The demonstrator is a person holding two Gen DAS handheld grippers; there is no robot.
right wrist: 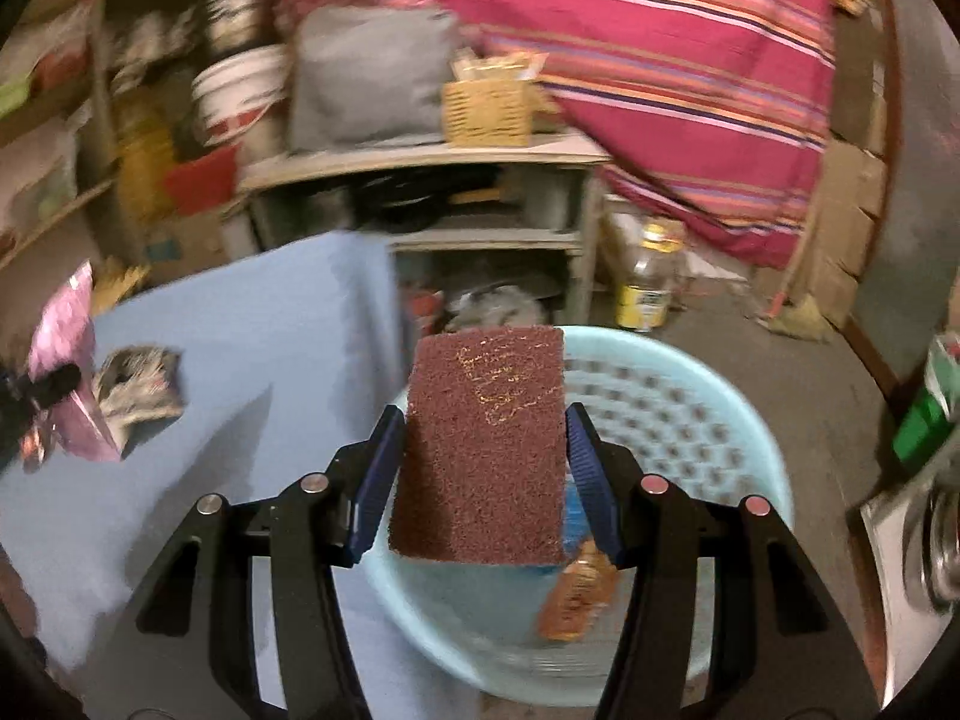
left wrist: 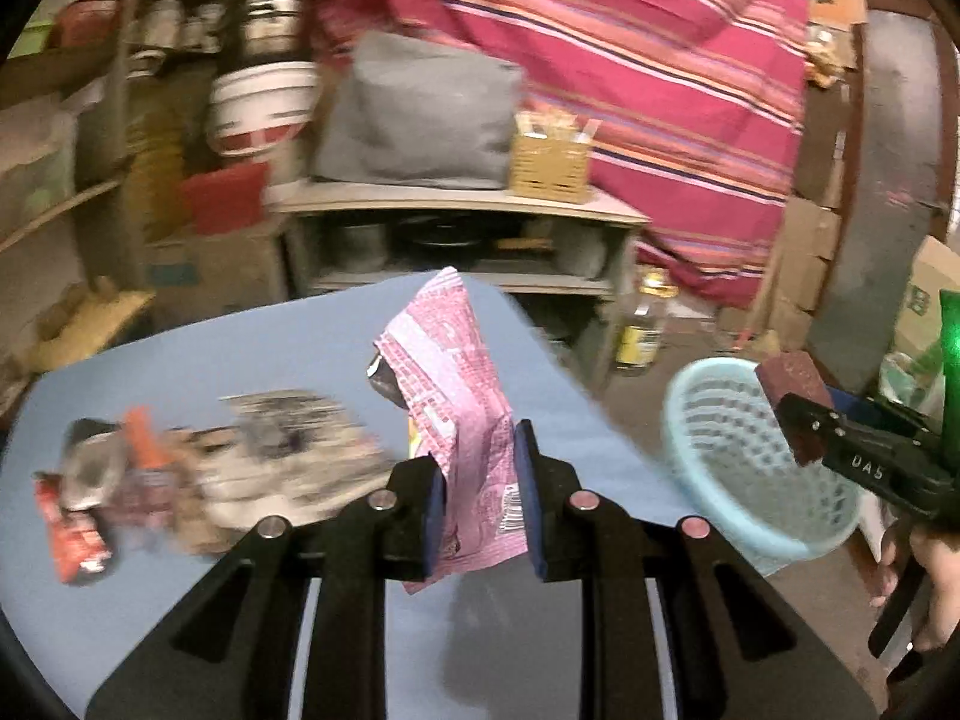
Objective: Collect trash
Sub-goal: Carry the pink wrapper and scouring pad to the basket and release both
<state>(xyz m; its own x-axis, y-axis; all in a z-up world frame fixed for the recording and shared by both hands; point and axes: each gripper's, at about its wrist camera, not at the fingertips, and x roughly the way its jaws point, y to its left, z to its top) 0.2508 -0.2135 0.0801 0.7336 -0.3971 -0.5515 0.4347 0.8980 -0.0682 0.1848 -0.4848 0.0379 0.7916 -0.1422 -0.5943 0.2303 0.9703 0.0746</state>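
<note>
1. Trash pile (left wrist: 198, 468) on blue table (left wrist: 300, 330): blurred, items indistinct.
2. Left gripper (left wrist: 480, 480) clamps pink wrapper (left wrist: 462, 396) near table edge.
3. Right gripper (right wrist: 480, 462) grips maroon scouring pad (right wrist: 486, 444) above open basket (right wrist: 708, 408).

We count two tools: the left tool (left wrist: 480, 474) and the right tool (right wrist: 480, 480). We see one pink wrapper (left wrist: 462, 384), and it sits between the pads of the left tool. We see one dark red scrub pad (right wrist: 486, 444), and it sits between the pads of the right tool. There is one light blue basket (right wrist: 708, 420) just under the right tool, with one orange wrapper (right wrist: 576, 594) in it. To the left of the left tool, one pile of trash (left wrist: 198, 480) lies on the one blue tabletop (left wrist: 180, 348); it is too blurry for us to count the pieces.
</note>
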